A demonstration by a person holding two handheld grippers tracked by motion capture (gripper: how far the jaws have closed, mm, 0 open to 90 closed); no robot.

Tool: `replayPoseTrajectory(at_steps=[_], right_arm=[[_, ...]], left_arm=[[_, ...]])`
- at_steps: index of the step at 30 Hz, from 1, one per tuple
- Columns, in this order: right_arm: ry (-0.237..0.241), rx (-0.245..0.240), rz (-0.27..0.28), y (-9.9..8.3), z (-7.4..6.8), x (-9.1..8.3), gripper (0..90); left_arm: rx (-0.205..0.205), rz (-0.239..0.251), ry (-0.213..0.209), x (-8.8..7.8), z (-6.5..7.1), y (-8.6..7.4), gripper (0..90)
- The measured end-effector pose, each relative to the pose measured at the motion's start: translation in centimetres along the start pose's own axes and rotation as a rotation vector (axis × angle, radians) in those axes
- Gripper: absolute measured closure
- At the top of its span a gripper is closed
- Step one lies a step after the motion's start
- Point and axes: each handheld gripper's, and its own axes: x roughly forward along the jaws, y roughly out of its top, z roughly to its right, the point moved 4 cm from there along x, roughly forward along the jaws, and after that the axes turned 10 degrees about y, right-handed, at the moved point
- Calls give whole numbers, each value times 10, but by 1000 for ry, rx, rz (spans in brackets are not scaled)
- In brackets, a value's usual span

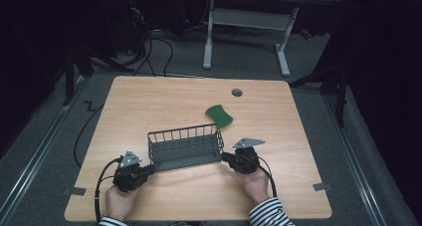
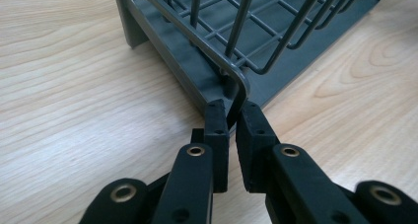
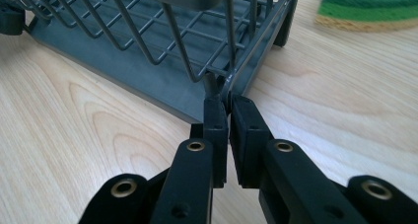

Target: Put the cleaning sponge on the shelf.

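Note:
A grey wire basket (image 1: 185, 146) stands on the wooden table near the front, its inside bare in the gripper views. My left gripper (image 1: 149, 169) is shut on the basket's near left corner; in the left gripper view the jaws pinch the corner bar (image 2: 237, 91). My right gripper (image 1: 225, 158) is shut on the near right corner; its jaws clamp the corner frame (image 3: 227, 88). A green sponge (image 1: 219, 115) with a yellow underside lies on the table just behind the basket's right end, also at the top right as the sponge (image 3: 369, 7).
A small grey round cap (image 1: 237, 92) sits in the tabletop toward the back. Bare wood (image 1: 164, 101) lies around the basket. Beyond the table stand a white desk frame (image 1: 246, 32) and floor cables.

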Motion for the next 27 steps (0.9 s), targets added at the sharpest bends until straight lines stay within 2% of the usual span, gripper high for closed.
replayPoseTrajectory(at_steps=[3, 6, 7, 10, 12, 16, 19, 21, 23, 27], right_arm=[[-6, 21, 9, -6, 2, -7, 861], [-8, 21, 13, -7, 3, -9, 858], [-12, 18, 13, -8, 3, -10, 849], [-21, 33, 13, -10, 5, -11, 751], [-6, 47, 22, -11, 5, -13, 705], [-19, 44, 25, -16, 5, -23, 607], [-34, 55, 44, -19, 8, -35, 572], [-61, 54, 61, -20, 14, -43, 550], [-76, 83, 96, -20, 22, -51, 536], [-110, 107, 125, -16, 34, -55, 524]], left_arm=[[10, -1, -10, 2, 5, 1, 836], [1, 2, -17, 3, 6, 1, 822], [0, 2, -9, 3, 5, 1, 789], [-13, 3, 7, 2, 0, -2, 650], [-29, 3, 6, 0, -4, -4, 568], [-60, 7, 0, -5, -11, -10, 460], [-59, 13, 26, -10, -18, -16, 415], [-69, 13, 47, -12, -25, -20, 395], [-79, 4, 66, -13, -33, -23, 385], [-81, -8, 141, -10, -48, -25, 383]])
